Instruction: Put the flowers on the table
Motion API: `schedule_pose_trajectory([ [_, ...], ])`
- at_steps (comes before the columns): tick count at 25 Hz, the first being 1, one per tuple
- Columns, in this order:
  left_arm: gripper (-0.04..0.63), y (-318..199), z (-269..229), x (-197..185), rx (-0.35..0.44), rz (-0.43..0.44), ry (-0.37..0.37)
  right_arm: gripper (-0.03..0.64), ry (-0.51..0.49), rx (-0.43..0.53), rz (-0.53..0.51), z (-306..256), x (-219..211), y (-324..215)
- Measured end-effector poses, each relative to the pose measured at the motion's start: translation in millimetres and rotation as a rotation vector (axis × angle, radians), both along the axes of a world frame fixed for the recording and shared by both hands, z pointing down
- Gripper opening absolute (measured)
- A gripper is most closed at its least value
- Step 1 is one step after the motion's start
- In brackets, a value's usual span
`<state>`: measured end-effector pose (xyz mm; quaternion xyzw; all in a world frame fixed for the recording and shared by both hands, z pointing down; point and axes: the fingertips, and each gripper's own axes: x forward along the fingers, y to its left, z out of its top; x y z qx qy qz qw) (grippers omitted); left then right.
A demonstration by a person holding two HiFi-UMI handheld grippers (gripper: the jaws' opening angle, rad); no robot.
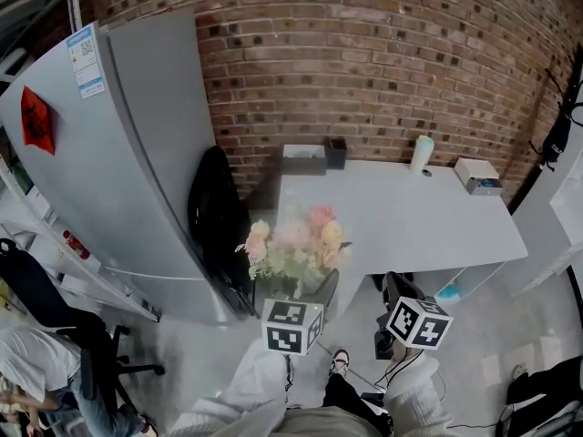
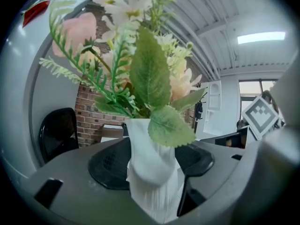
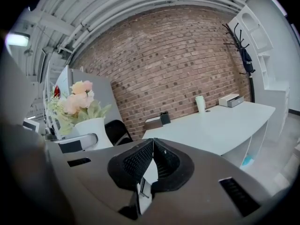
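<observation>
Two pads of the left gripper [image 2: 151, 170] clamp the white vase [image 2: 148, 139], holding it upright, likely so the flowers [image 1: 293, 239] don't tip. It hangs by the near left corner of the desk [image 1: 410, 217]. The right gripper [image 3: 151, 165] is pinched together, empty.
</observation>
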<state>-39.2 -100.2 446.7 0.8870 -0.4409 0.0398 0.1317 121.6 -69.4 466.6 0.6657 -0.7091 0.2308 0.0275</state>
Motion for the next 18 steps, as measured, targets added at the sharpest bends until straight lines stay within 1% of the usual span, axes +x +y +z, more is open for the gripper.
schedule_pose_trajectory([
  [4, 0.295, -31, 2, 11, -0.004, -0.023, 0.0, 0.025, -0.017, -0.003, -0.022, 0, 12, -37],
  [11, 0.295, -77, 4, 33, -0.004, -0.041, -0.033, 0.025, -0.039, -0.009, -0.06, -1, 32, -95],
  [18, 0.295, -132, 1, 54, -0.002, -0.085, -0.03, 0.023, -0.029, -0.007, -0.111, -6, 53, -160],
])
